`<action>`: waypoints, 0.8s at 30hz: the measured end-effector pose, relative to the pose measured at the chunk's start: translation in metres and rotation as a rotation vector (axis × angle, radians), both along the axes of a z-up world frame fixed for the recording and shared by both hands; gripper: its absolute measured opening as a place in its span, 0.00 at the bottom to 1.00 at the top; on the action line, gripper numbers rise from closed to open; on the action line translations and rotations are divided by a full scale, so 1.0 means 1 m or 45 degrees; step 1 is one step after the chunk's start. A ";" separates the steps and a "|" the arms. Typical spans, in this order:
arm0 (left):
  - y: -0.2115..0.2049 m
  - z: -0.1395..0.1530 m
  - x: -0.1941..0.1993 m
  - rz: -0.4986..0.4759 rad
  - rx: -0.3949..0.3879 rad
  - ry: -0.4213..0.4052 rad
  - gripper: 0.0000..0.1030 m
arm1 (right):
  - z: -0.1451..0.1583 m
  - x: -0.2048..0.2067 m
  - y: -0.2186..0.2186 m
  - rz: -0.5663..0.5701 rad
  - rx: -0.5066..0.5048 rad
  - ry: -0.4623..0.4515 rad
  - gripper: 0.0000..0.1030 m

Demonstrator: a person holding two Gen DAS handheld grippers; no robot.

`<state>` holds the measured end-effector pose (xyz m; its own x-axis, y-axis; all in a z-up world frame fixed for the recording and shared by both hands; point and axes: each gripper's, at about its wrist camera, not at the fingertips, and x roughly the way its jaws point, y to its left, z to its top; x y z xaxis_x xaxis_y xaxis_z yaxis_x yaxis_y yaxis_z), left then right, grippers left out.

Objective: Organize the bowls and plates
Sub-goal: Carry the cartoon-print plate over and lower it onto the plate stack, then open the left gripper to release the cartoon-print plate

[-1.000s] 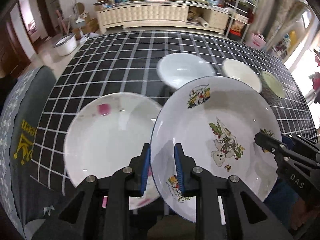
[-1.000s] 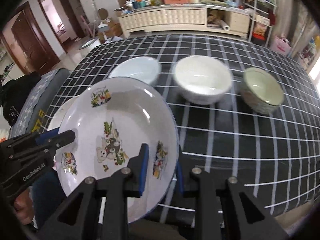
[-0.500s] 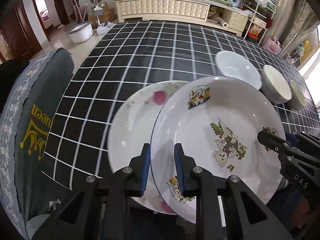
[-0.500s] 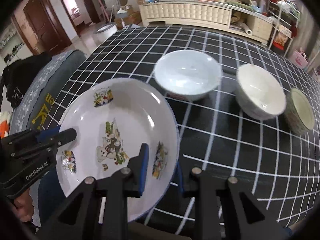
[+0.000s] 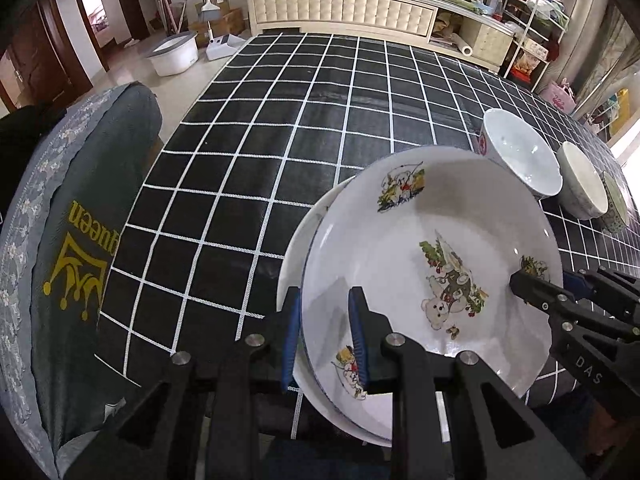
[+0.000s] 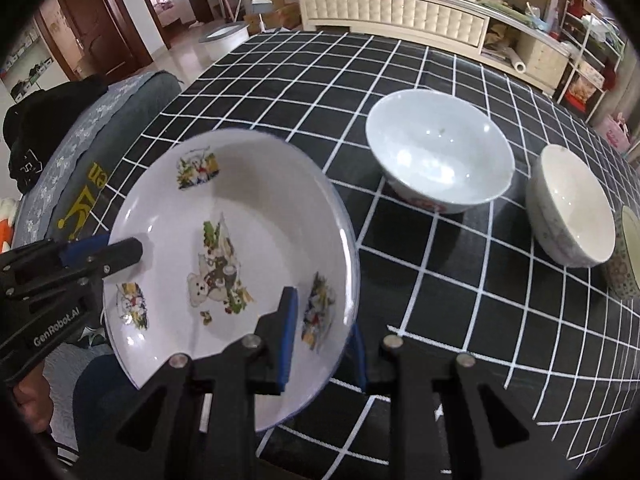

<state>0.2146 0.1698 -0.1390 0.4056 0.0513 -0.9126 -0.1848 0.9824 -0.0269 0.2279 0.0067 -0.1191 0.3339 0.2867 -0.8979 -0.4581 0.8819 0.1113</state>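
A white plate with cartoon bear prints [image 5: 432, 264] is held over the near table edge. My left gripper [image 5: 324, 336] is shut on its near left rim, and my right gripper [image 6: 322, 344] is shut on its right rim. Each gripper shows in the other's view: the right gripper [image 5: 536, 284] and the left gripper [image 6: 100, 256]. A plain white plate [image 5: 298, 236] lies under the cartoon plate, with only its left edge showing; I cannot tell if they touch. To the right stand a pale blue bowl [image 6: 436, 156], a cream bowl [image 6: 572, 204] and a greenish bowl [image 6: 630, 248].
The table [image 5: 280, 120] has a black cloth with a white grid. A chair with a grey cover and a yellow crown print [image 5: 80, 260] stands against its left edge. A cream sideboard [image 5: 360, 12] lines the far wall, and a white tub [image 5: 172, 54] sits on the floor.
Both grippers carried the cartoon plate to the left over the plain white plate, which is now almost covered. The bowls have not moved on the table.
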 end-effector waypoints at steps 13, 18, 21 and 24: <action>0.002 -0.003 -0.001 0.010 -0.020 0.004 0.21 | -0.008 0.003 0.007 0.009 -0.041 0.010 0.28; 0.001 -0.002 -0.001 0.024 -0.029 0.017 0.21 | -0.008 0.001 0.008 0.023 -0.053 0.005 0.29; 0.001 -0.001 -0.004 0.029 -0.039 0.017 0.24 | -0.009 0.002 0.007 0.025 -0.055 0.035 0.29; 0.003 0.002 -0.010 0.038 -0.066 0.011 0.28 | -0.009 0.000 0.007 0.017 -0.061 0.059 0.31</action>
<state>0.2050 0.1725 -0.1367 0.3968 0.0157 -0.9178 -0.2148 0.9737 -0.0762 0.2284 0.0135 -0.1284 0.2883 0.2472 -0.9251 -0.4650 0.8807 0.0904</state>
